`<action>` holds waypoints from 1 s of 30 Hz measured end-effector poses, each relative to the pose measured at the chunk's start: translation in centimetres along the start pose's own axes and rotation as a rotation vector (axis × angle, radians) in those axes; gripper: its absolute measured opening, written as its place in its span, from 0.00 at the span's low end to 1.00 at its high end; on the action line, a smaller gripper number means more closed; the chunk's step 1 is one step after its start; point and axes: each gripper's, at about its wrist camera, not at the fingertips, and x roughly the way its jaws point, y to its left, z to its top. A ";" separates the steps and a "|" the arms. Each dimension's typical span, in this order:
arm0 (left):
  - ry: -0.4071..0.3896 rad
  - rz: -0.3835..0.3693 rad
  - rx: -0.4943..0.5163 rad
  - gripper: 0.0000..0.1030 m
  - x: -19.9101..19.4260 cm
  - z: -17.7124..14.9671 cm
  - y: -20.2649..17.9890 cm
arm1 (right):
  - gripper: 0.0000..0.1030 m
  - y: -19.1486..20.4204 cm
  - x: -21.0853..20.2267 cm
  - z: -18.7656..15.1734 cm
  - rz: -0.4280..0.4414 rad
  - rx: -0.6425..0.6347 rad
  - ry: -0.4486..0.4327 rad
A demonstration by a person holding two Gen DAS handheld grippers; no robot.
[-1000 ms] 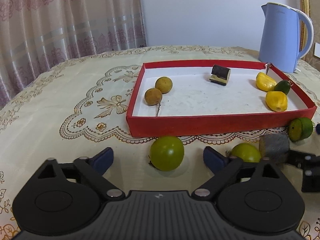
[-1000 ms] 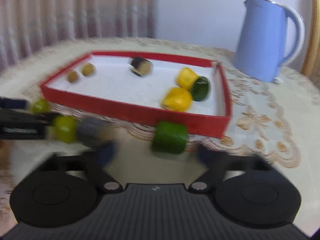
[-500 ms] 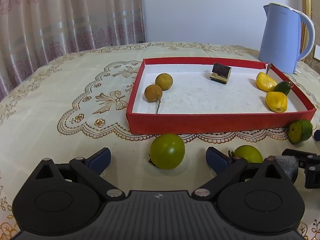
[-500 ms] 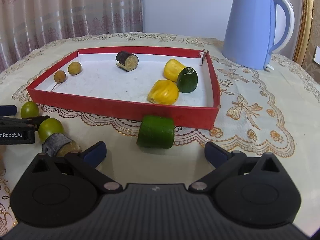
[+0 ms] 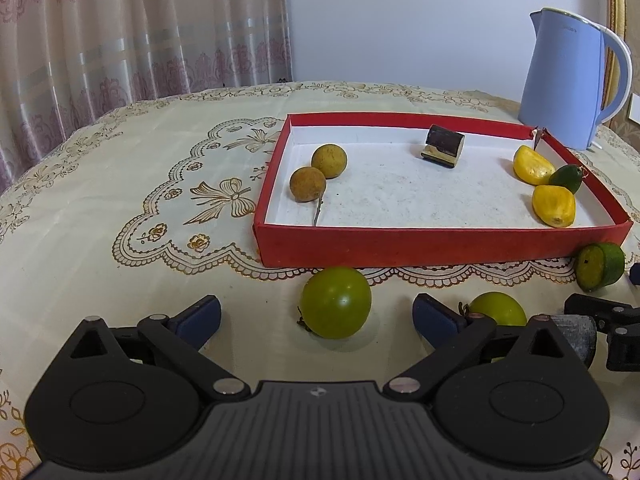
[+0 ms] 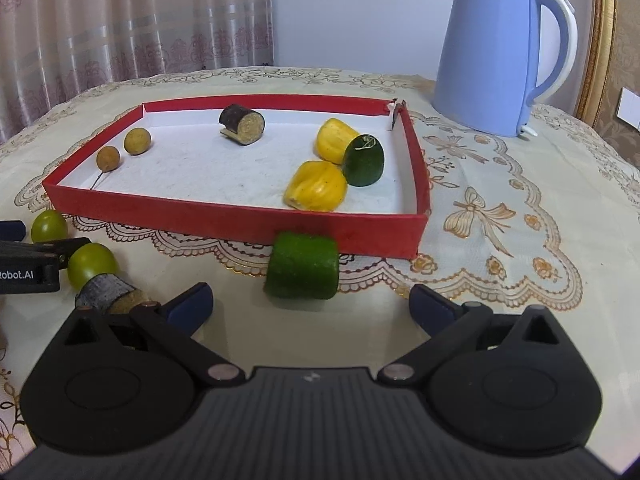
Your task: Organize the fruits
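Note:
A red tray (image 5: 400,246) (image 6: 224,222) holds two brown round fruits (image 5: 308,184), a dark cut piece (image 5: 442,146), two yellow pieces (image 6: 316,186) and a dark green piece (image 6: 363,162). On the cloth in front lie a green round fruit (image 5: 336,308) between my left gripper's (image 5: 316,314) open fingers, a second green fruit (image 5: 498,308), a grey-skinned cut piece (image 6: 106,292) and a green cut chunk (image 6: 302,266). My right gripper (image 6: 310,304) is open, just short of that chunk.
A blue electric kettle (image 6: 496,52) stands behind the tray's right corner. The table wears a cream embroidered cloth (image 5: 120,208). Pink curtains (image 5: 120,40) hang behind. The left gripper's body (image 6: 24,266) shows at the right view's left edge.
The right gripper swung rightward from the grey-skinned piece and now faces the green chunk. The left gripper eased back slightly and rose, the green fruit staying between its fingers.

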 end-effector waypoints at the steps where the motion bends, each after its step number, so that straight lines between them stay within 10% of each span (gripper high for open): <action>1: 0.000 0.000 0.000 1.00 0.0 0.0 0.0 | 1.00 0.2 0.0 0.1 -0.006 -0.010 -0.004; 13: 0.002 -0.007 -0.009 1.00 0.0 0.0 0.1 | 0.83 0.4 0.3 0.4 0.029 -0.015 -0.013; 18: 0.003 -0.008 -0.011 1.00 0.0 0.0 0.2 | 0.46 0.3 -0.2 0.4 0.021 -0.009 -0.044; 30: 0.002 -0.012 -0.006 1.00 0.1 0.0 0.2 | 0.46 0.5 -0.2 0.5 0.027 -0.024 -0.048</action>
